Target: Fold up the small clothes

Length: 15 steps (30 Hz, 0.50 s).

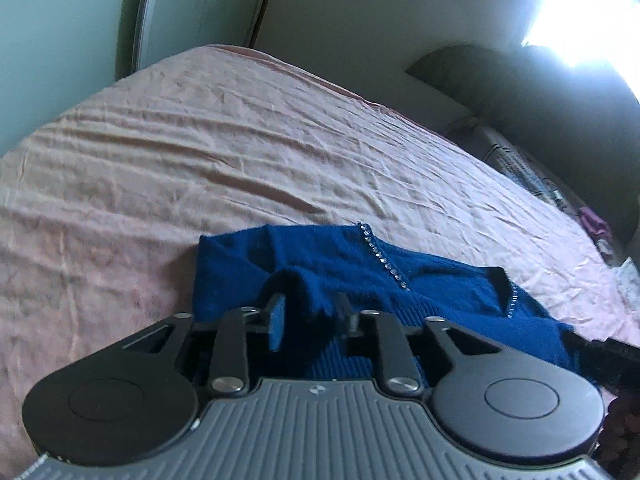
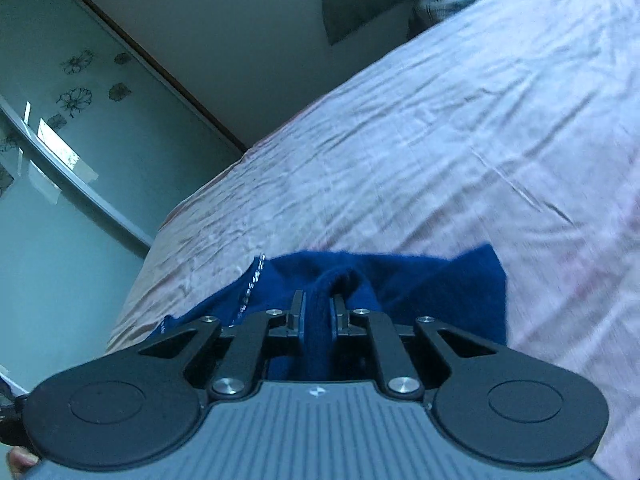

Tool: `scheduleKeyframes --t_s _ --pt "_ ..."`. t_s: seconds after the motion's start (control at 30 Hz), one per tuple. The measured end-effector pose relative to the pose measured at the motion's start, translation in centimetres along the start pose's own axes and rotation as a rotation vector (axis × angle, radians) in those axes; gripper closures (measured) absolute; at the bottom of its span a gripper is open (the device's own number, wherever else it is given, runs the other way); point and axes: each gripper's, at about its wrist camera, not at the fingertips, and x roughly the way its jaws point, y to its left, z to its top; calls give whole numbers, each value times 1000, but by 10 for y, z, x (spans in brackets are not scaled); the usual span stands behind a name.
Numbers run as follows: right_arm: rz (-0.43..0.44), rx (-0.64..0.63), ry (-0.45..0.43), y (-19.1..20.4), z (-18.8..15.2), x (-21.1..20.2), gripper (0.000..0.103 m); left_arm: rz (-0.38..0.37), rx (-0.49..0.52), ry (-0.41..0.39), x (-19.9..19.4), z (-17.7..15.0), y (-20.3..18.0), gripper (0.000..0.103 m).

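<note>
Sweater (image 1: 320, 256) lay on the bed (image 1: 160, 160). Left tongs (image 1: 310, 312) stood apart around a fold; right tongs (image 2: 318, 312) were clamped on it.

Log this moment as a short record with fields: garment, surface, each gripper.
garment: dark blue knitted top with a line of small rhinestones, partly bunched
surface: wrinkled pink bedsheet
left gripper: jaws apart, blue knit between them, pads not pressing it
right gripper: shut on a fold of the knit
background: frosted sliding door with flower prints
</note>
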Motion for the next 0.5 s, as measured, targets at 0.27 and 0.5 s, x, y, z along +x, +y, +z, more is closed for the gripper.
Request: scheduleKeyframes --t_s 0.27,0.5 --pt "50 6 60 -4 -16 -25 88 -96 -54 37 -21 -12 7 59" --pt "71 -82 80 11 -23 -30 93 -106 -51 96 -12 -21 2 93"
